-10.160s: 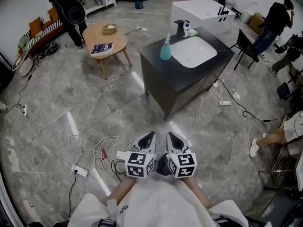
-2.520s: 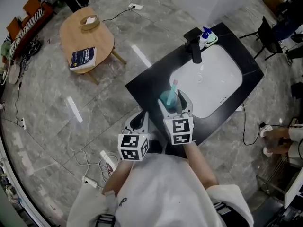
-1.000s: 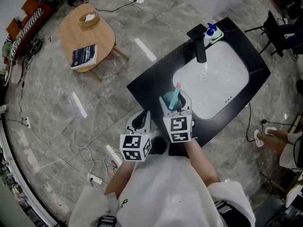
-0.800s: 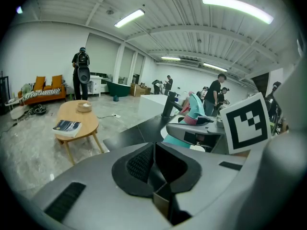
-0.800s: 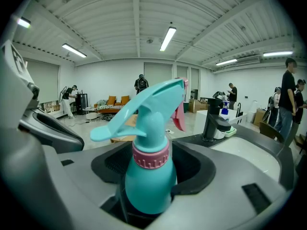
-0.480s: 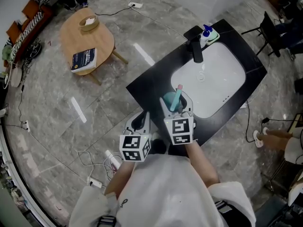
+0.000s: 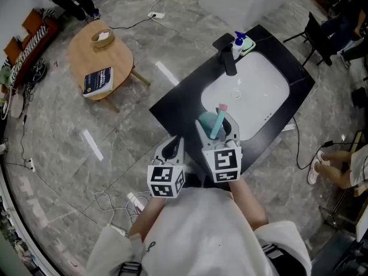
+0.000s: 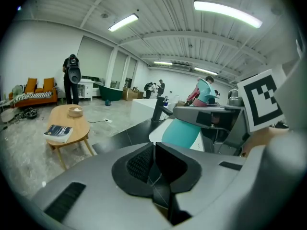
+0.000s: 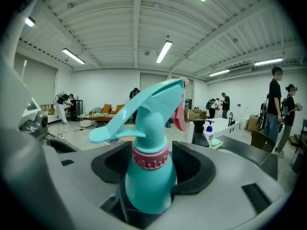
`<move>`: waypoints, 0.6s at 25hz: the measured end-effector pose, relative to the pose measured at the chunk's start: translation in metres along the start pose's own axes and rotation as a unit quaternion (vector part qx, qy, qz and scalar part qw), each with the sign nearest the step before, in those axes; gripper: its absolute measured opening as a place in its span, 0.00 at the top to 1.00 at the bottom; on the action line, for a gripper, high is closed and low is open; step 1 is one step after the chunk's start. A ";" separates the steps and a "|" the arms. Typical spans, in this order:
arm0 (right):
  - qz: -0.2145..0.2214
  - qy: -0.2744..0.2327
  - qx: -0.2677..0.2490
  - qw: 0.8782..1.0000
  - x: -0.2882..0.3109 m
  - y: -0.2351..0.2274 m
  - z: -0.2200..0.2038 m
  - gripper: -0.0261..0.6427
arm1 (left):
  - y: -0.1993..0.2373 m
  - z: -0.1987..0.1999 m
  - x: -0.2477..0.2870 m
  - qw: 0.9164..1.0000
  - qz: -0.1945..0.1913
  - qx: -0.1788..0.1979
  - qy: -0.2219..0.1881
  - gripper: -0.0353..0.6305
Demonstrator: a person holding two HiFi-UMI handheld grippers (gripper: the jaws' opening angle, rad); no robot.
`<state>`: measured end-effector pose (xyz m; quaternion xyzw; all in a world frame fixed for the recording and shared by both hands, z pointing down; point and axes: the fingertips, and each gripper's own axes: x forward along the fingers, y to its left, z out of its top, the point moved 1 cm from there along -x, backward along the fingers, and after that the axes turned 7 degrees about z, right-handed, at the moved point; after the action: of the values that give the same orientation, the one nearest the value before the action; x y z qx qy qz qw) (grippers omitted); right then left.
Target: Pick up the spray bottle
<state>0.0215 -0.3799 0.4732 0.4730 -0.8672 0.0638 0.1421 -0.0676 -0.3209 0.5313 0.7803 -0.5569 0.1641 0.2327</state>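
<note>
The teal spray bottle [image 7: 208, 121] with a pink collar and pink nozzle tip hangs above the near edge of the black counter [image 7: 178, 105]. My right gripper [image 7: 215, 126] is shut on its body. In the right gripper view the bottle [image 9: 146, 176] stands upright between the black pads, its trigger head rising above them. Lower and to the left, my left gripper [image 7: 174, 148] is off the counter's near corner. In the left gripper view its jaws [image 8: 153, 159] are pressed together with nothing between them, and the bottle [image 8: 184, 131] shows beyond them to the right.
A white sink basin [image 7: 247, 94] is set in the counter, with a black faucet [image 7: 229, 59] and a blue-topped soap dispenser [image 7: 238, 39] at its far end. A round wooden table [image 7: 106, 53] carrying a book stands at the left. Cables [image 7: 115, 200] lie on the marble floor.
My right gripper has risen with the spray bottle, which now hangs higher over the counter edge. The left gripper has hardly shifted.
</note>
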 end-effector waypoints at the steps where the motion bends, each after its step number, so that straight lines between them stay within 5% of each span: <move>1: -0.004 -0.004 0.000 1.000 -0.005 -0.001 0.003 0.54 | -0.002 0.002 -0.001 1.000 -0.003 0.001 -0.003 0.90; 15: -0.059 -0.026 -0.014 0.998 -0.066 -0.002 0.024 0.54 | -0.031 0.026 -0.016 0.997 -0.040 0.016 -0.057 0.90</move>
<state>0.0522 -0.3336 0.4299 0.5230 -0.8418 0.0310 0.1301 -0.0434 -0.3139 0.4952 0.8138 -0.5345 0.1189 0.1949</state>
